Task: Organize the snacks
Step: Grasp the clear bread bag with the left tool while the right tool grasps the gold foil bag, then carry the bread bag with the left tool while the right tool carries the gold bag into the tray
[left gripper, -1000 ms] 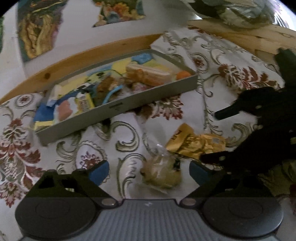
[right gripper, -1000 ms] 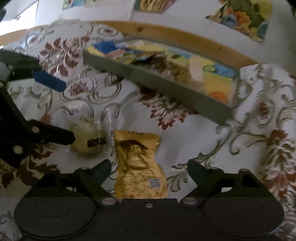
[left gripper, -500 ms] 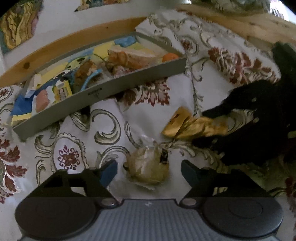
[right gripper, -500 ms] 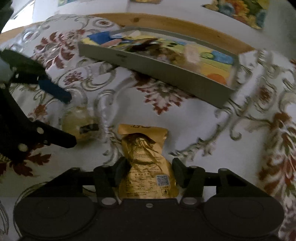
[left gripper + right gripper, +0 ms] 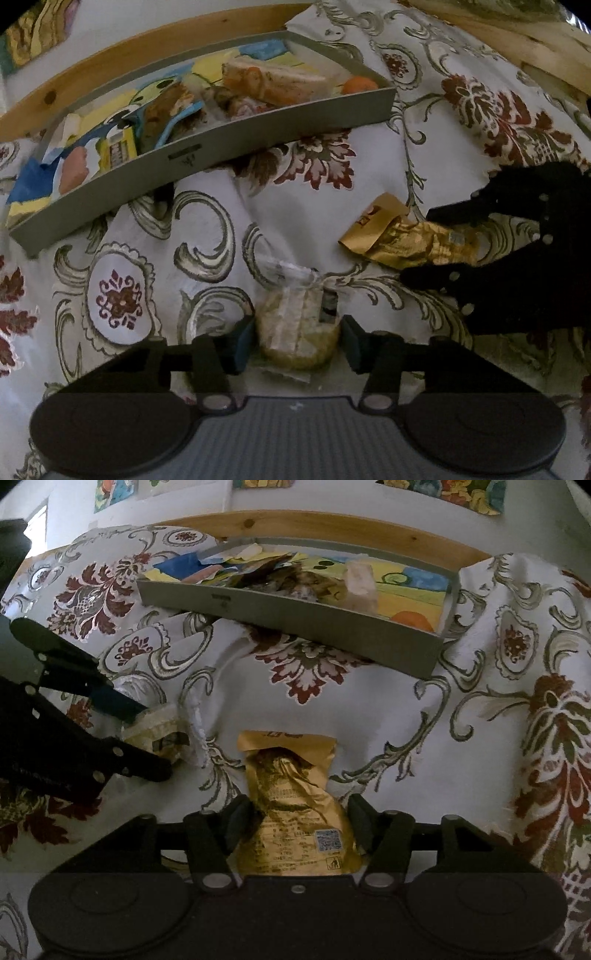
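Note:
A round pale pastry in a clear wrapper (image 5: 299, 325) lies on the patterned cloth, and my left gripper (image 5: 297, 343) is shut on it, one blue pad against each side. In the right wrist view the same pastry (image 5: 159, 731) shows between the left gripper's fingers (image 5: 114, 701). A crumpled gold snack packet (image 5: 291, 794) lies lengthwise between my right gripper's fingers, and my right gripper (image 5: 297, 823) is shut on its lower half. From the left wrist view the gold packet (image 5: 406, 236) sticks out leftward from the black right gripper.
A long grey tray (image 5: 258, 129) with several snacks in it, among them an orange and a wrapped loaf, sits beyond both grippers near a wooden edge (image 5: 147, 51). The tray's front wall (image 5: 314, 620) faces the right gripper. Flowered cloth (image 5: 517, 701) covers the surface.
Both grippers moved down and forward over their items. The right gripper shut on the gold packet first; the left fingers then narrowed onto the wrapped pastry.

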